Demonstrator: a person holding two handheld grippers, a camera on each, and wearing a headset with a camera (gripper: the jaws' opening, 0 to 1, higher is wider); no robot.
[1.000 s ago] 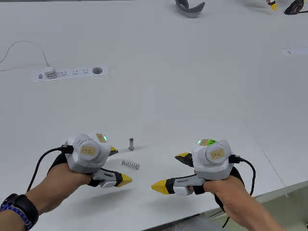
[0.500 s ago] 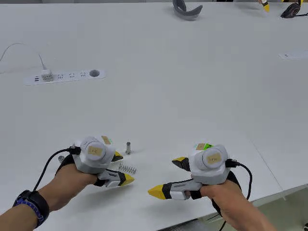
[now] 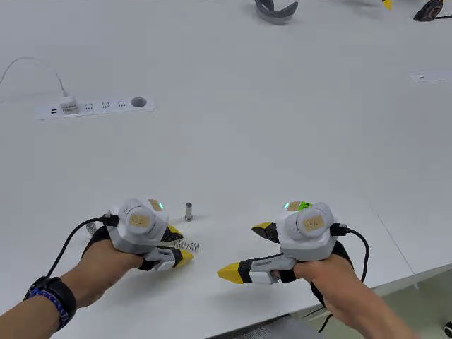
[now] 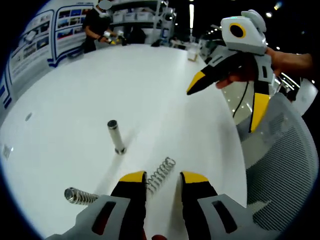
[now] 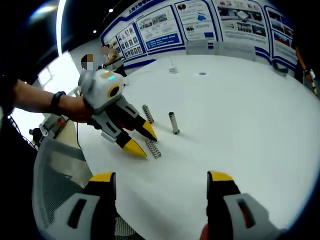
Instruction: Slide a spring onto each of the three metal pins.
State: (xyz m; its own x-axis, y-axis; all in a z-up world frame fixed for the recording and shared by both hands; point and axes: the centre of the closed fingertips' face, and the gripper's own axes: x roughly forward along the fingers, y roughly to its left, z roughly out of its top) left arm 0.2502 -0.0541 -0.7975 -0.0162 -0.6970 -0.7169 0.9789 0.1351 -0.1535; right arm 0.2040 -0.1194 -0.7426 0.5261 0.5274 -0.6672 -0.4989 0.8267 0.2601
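Narrowly parted, the left gripper (image 4: 163, 178) has its jaws on either side of the near end of the loose spring (image 4: 161, 172). The spring lies flat on the white table (image 3: 282, 141) and runs forward out of the gap. I cannot tell whether the jaw faces touch the coils yet.

Closing from here looks risky to me. A bite on the very end may let the spring roll or flick away. A hard squeeze could crush the coils so that they bind on a pin.

Just ahead and to the left of the tips, a bare metal pin (image 4: 115, 137) stands upright, and a careless sweep on the lift could topple it. Beside the outer face of the left jaw lies a coiled piece (image 4: 79, 196), perhaps a pin already wearing its spring. It is partly cut off by the gripper body, so I cannot say for sure.

The right gripper (image 5: 161, 178) hangs well apart, its jaws wide and empty. How many pins are finished is hard to judge.
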